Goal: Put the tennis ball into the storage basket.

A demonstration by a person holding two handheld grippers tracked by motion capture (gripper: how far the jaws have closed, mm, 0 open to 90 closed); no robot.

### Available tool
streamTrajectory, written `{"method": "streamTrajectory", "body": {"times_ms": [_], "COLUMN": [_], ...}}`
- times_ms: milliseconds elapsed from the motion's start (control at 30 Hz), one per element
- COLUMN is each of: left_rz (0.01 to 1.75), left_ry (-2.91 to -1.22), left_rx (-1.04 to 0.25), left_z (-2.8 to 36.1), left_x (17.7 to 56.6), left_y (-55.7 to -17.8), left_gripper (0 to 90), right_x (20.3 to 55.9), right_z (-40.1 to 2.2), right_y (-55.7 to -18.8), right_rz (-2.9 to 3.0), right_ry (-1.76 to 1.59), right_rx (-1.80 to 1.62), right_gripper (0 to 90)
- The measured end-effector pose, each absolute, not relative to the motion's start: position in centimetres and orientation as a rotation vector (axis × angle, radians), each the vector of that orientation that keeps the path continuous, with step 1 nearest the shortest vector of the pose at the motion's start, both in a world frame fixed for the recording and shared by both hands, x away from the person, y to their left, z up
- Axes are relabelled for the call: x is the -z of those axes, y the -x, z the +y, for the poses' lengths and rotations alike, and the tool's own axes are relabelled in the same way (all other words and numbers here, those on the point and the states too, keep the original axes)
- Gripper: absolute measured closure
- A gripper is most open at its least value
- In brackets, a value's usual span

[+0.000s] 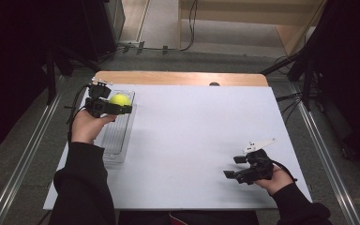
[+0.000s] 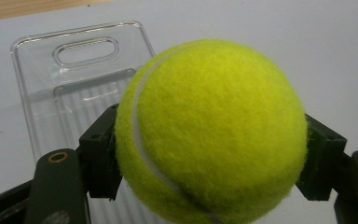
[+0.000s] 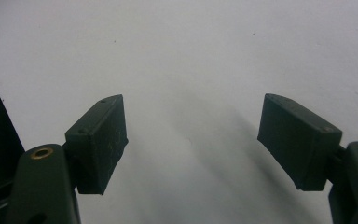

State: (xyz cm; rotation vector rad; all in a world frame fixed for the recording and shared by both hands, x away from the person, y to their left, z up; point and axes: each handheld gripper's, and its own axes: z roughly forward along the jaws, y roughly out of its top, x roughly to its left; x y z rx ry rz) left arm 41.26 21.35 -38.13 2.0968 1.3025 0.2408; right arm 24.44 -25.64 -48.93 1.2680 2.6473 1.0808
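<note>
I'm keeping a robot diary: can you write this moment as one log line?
left gripper: shut on tennis ball | ball: over clear tray | right gripper: open, empty, over white table

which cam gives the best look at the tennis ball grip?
The left gripper view: the tennis ball sits close up, with both black pads pressed on its sides, over the clear tray. The high view shows the ball small, partly behind the left gripper.

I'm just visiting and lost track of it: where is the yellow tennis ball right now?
The tennis ball is clamped in the left hand-held gripper, at the far left of the high view, above the far end of the clear plastic tray.
</note>
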Motion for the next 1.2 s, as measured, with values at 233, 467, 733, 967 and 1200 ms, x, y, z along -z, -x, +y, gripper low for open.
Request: {"method": "streamTrajectory", "body": {"times_ms": [233,467,733,967,1200], "left_rz": [1.359,1.379,1.388,1.408,1.43], "left_ry": [-2.077,-2.057,-2.061,-2.073,-2.074], "left_rx": [-0.285,-0.293,-0.293,-0.293,-0.281], "left_z": [21.8,22.1,21.9,21.8,22.1], "left_x": [38.5,38.8,39.2,39.9,40.5], "left_y": [-41.5,-41.8,-41.9,-42.2,-42.4], "left_gripper": [26.2,26.2,26.2,26.1,26.1], "right_x": [49.0,49.0,49.0,49.0,49.0], "right_z": [-25.7,-25.8,-25.8,-25.9,-25.9], "right_y": [-24.4,-24.3,-24.2,-24.2,-24.2], "right_rz": [2.646,2.641,2.64,2.64,2.641], "right_ry": [-1.273,-1.275,-1.276,-1.274,-1.275], "right_rx": [-1.077,-1.079,-1.078,-1.079,-1.076], "right_gripper": [21.6,21.7,21.6,21.6,21.6]}}
